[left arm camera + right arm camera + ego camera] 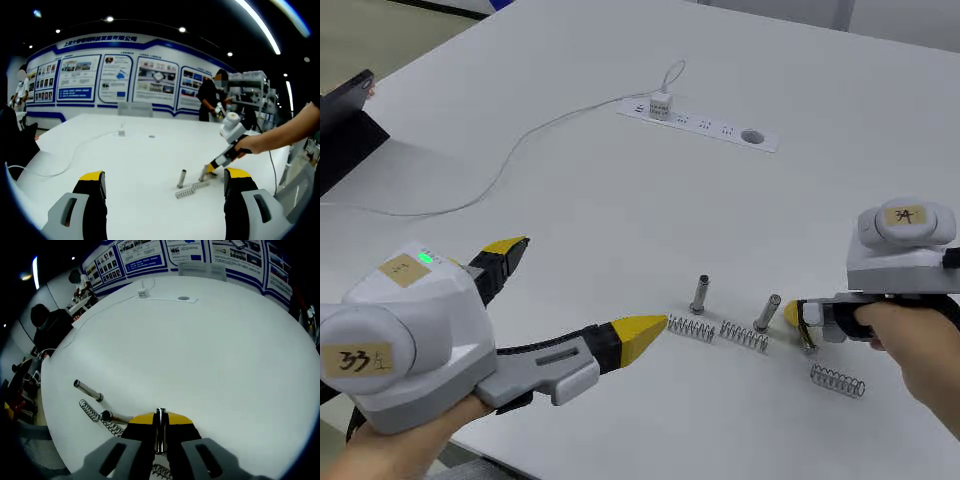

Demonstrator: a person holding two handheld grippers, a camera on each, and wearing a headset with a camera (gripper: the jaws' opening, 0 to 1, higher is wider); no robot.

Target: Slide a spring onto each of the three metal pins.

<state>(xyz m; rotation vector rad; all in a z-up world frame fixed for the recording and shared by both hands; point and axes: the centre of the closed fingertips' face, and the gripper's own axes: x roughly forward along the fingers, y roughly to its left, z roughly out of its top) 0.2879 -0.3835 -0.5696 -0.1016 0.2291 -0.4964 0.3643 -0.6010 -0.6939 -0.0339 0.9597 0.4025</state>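
Two metal pins stand upright on the white table. Three springs lie flat near them. My right gripper is shut on a third metal pin, which sticks down from its yellow tips just right of the second pin. In the right gripper view the standing pins and two springs lie to the left. My left gripper is open with nothing between its jaws, one yellow tip close to the leftmost spring. In the left gripper view my left gripper faces the pins.
A white power strip with a plugged-in adapter lies at the back, and its cable trails left across the table. A dark object sits at the table's left edge. People stand in the background of the room.
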